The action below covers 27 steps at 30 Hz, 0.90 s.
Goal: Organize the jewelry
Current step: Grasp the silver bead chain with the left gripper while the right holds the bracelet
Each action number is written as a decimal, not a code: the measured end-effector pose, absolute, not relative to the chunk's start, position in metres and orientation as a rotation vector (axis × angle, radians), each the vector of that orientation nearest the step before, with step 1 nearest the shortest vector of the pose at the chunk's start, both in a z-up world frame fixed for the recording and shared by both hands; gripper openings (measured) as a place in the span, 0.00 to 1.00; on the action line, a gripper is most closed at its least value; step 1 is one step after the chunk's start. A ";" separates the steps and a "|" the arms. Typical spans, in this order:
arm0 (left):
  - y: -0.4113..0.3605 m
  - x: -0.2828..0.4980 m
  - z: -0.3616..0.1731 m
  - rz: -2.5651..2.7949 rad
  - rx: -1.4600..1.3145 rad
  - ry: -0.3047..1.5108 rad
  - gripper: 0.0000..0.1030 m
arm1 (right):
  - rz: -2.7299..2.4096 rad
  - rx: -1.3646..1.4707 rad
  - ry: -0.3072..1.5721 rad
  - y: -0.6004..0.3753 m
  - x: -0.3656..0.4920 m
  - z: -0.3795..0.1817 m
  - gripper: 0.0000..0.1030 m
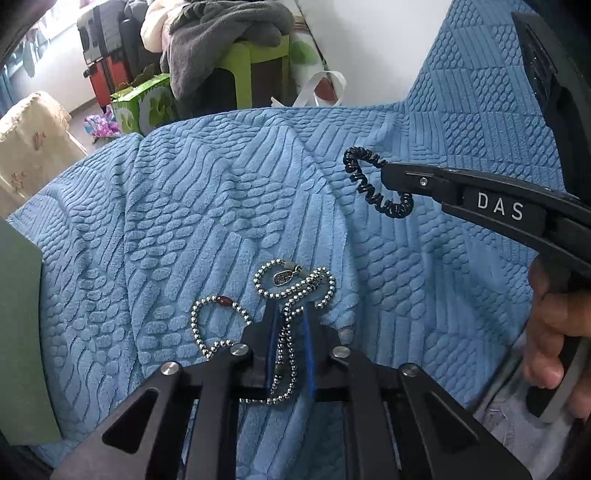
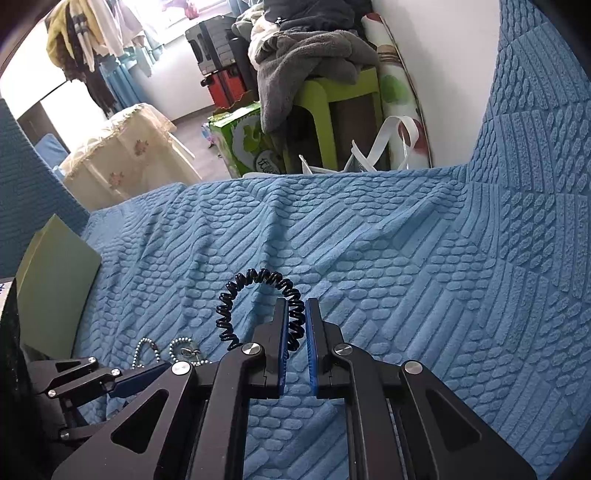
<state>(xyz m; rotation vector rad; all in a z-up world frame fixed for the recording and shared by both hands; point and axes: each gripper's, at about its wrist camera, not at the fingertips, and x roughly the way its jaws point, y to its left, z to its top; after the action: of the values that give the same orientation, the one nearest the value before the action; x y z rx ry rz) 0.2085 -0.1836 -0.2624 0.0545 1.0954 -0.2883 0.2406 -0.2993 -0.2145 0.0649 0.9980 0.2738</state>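
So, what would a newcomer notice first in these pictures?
First the black coil band, held in the shut right gripper above the blue blanket. Then the silver bead chain, tangled on the blanket, with a strand pinched in the shut left gripper.

White wall [image 2: 454,55]; bright window [image 2: 162,18]; green stool [image 2: 332,92] w/ grey clothes.

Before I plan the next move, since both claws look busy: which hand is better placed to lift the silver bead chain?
Left. The left claw is already shut on the bead chain lying on the blue cover. The right claw is shut on the black coil band, off to the side.
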 end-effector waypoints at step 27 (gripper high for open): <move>-0.096 0.181 -0.127 -0.291 -0.192 0.935 0.00 | 0.232 0.027 1.018 -0.258 0.167 -0.153 0.07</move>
<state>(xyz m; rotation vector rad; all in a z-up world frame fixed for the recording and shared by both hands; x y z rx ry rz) 0.1811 -0.0959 -0.1267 -0.1916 0.9354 -0.2913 0.1666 -0.2582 -0.1525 0.0274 1.0176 0.2319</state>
